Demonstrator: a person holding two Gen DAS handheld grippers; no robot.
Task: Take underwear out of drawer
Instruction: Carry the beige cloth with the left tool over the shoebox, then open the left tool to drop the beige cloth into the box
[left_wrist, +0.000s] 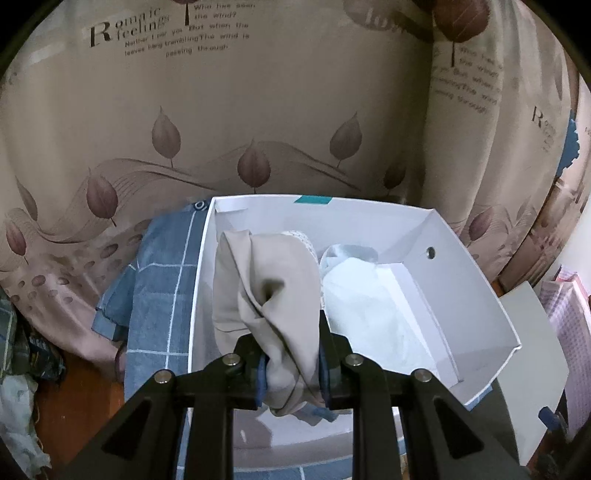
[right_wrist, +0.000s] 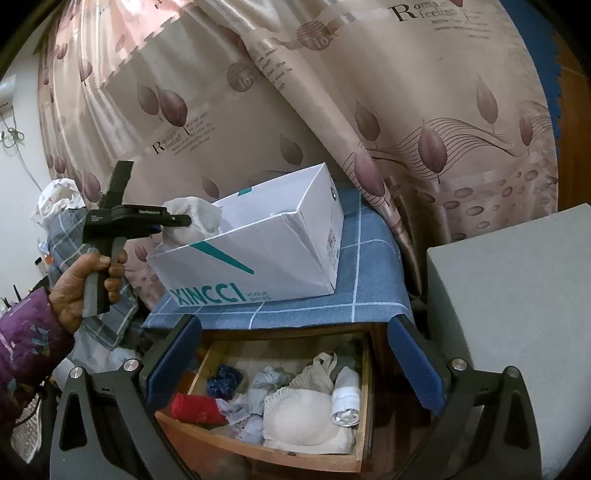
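My left gripper (left_wrist: 291, 373) is shut on beige underwear (left_wrist: 266, 288) and holds it over the near left end of a white shoe box (left_wrist: 476, 291). A white garment (left_wrist: 362, 306) lies inside the box. In the right wrist view the left gripper (right_wrist: 184, 220) holds the beige underwear (right_wrist: 192, 218) at the box's (right_wrist: 258, 254) left end. My right gripper (right_wrist: 291, 365) is open and empty above the open wooden drawer (right_wrist: 258, 450). The drawer holds a cream bra (right_wrist: 303, 413), a red piece (right_wrist: 195, 406), a dark blue piece (right_wrist: 223, 380) and a white roll (right_wrist: 345, 398).
The box stands on a blue checked cloth (right_wrist: 369, 288) covering the cabinet top. A leaf-print curtain (right_wrist: 332, 110) hangs behind. A grey surface (right_wrist: 517, 314) lies to the right of the drawer. Clothes pile at the far left (right_wrist: 59, 206).
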